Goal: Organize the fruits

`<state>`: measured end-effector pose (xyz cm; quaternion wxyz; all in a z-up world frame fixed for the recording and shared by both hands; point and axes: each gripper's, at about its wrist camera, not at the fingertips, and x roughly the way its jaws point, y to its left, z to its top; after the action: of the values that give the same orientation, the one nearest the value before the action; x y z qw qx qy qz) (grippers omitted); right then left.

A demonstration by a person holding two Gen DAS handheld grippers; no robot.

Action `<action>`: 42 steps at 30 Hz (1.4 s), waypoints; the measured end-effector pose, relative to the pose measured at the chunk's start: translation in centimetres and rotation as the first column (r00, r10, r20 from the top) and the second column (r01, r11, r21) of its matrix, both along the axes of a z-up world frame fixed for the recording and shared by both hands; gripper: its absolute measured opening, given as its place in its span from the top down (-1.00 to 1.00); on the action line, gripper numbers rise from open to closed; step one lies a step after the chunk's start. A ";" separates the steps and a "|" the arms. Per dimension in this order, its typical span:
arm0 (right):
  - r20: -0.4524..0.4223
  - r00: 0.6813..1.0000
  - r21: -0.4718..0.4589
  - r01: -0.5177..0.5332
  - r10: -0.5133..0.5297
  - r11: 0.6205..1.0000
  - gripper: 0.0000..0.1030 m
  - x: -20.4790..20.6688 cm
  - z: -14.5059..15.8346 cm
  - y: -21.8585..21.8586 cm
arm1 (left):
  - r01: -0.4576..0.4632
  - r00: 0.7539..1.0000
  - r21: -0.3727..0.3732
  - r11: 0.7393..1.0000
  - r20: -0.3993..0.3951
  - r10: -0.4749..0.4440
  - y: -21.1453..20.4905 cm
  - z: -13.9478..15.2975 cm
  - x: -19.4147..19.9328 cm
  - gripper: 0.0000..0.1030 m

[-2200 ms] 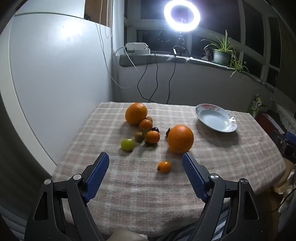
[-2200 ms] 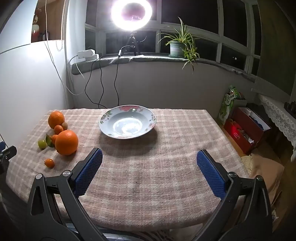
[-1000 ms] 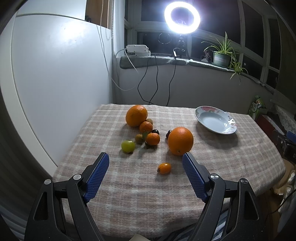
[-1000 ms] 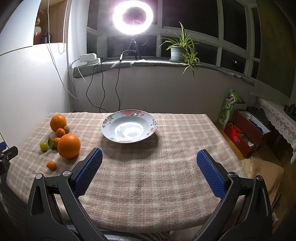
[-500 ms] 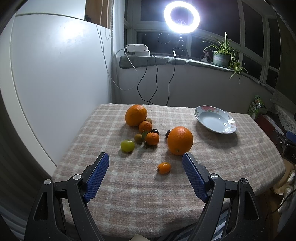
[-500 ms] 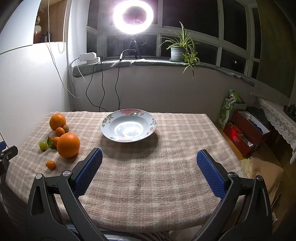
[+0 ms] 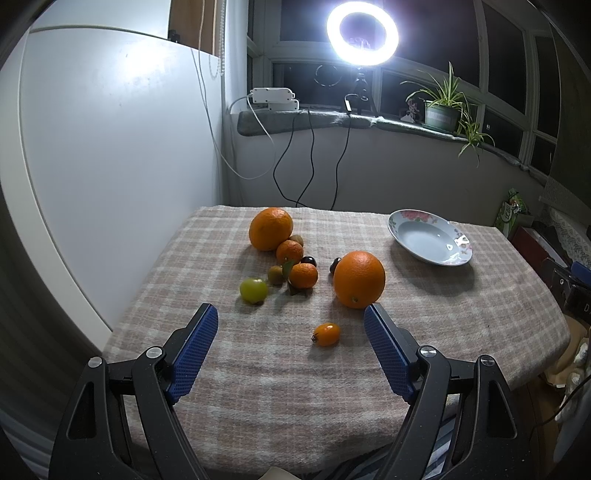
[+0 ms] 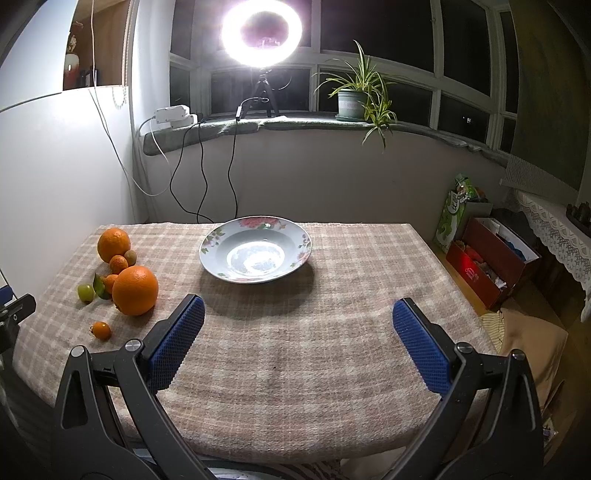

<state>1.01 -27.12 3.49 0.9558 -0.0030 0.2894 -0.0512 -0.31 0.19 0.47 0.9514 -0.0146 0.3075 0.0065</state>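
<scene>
Fruits lie on the checked tablecloth (image 7: 280, 384): a large orange (image 7: 359, 279), a second large orange (image 7: 270, 229) behind it, two mandarins (image 7: 303, 275), a green fruit (image 7: 253, 290), dark cherries (image 7: 308, 260) and a small orange kumquat (image 7: 326, 334). An empty floral plate (image 8: 255, 254) stands at the back; it also shows in the left wrist view (image 7: 430, 242). My left gripper (image 7: 291, 347) is open and empty, just short of the kumquat. My right gripper (image 8: 295, 343) is open and empty, in front of the plate. The fruits (image 8: 135, 290) lie to its left.
A white panel (image 7: 92, 147) stands along the table's left side. Behind the table are a sill with a ring light (image 7: 362, 31), cables (image 7: 291, 158) and a potted plant (image 8: 352, 99). Boxes and bags (image 8: 487, 254) stand on the floor to the right.
Both grippers have shifted only slightly; the view has drifted a little towards the fruits. Nothing was picked up or moved.
</scene>
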 end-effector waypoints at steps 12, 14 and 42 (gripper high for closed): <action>-0.013 1.000 0.017 0.003 -0.003 1.000 -1.00 0.5 -0.4 0.0 | 0.002 1.000 -0.003 1.000 -0.007 -0.002 -0.1 -0.5 0.2 -0.59; -0.019 1.000 0.022 0.003 -0.003 1.000 -1.00 0.7 -0.5 0.0 | 0.003 1.000 -0.004 1.000 -0.013 -0.003 -0.1 -0.7 0.4 -0.59; -0.134 0.908 0.252 -0.356 0.396 0.900 -1.00 7.4 -3.7 3.7 | 0.181 0.973 -0.211 0.961 -0.101 -0.205 -0.5 -3.8 6.2 -0.59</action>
<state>8.43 -23.37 -0.22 0.9114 0.0430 0.3731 0.1680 5.93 -0.28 -3.36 0.9206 -0.0796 0.3642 -0.1165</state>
